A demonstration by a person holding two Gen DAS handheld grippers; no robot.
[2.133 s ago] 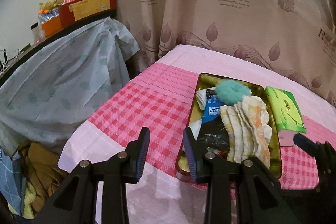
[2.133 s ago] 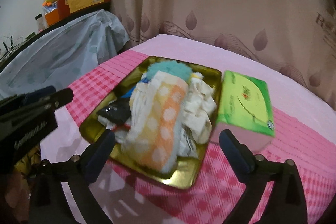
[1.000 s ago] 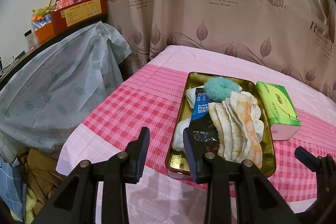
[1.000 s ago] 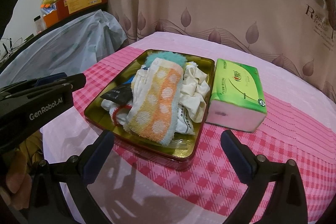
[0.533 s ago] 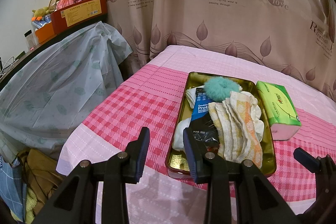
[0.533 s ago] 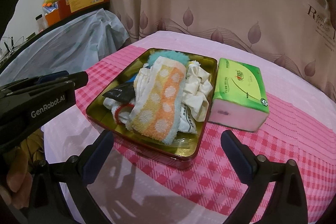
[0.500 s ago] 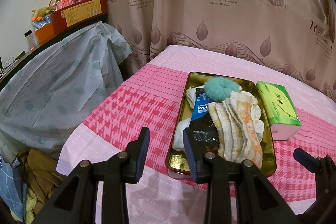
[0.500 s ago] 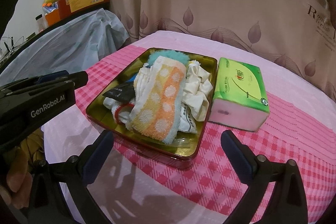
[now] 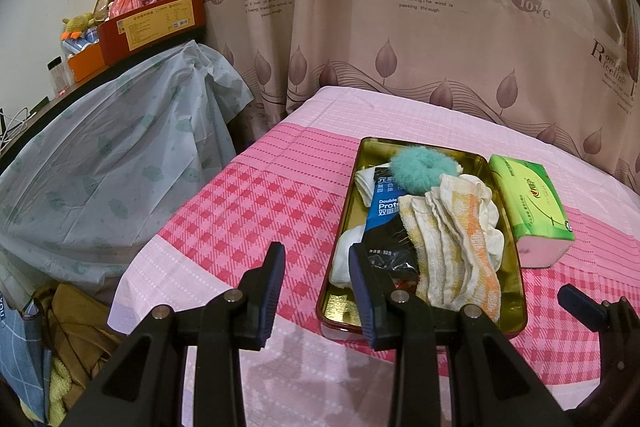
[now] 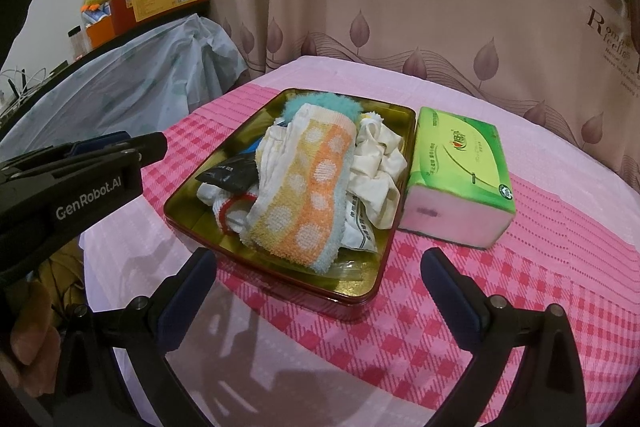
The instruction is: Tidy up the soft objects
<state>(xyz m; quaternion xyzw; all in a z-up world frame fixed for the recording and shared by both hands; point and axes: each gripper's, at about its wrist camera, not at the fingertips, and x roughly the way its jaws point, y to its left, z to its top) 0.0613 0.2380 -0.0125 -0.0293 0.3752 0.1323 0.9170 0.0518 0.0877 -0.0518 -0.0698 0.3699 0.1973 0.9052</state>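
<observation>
Currently both empty: left gripper (image 9: 316, 267) narrowly parted, tin (image 9: 345, 211) edge at its right finger; right gripper (image 10: 320, 273) spread wide, towel (image 10: 308, 183) ahead between fingers.

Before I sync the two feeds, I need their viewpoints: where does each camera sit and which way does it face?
Left wrist: on the left gripper, left of the gold tin, facing the curtain; its own fingers show, right gripper at the edge.
Right wrist: on the right gripper, before the tin's near end; the left gripper shows at left.
Shared: tin, orange dotted towel, green tissue pack.
</observation>
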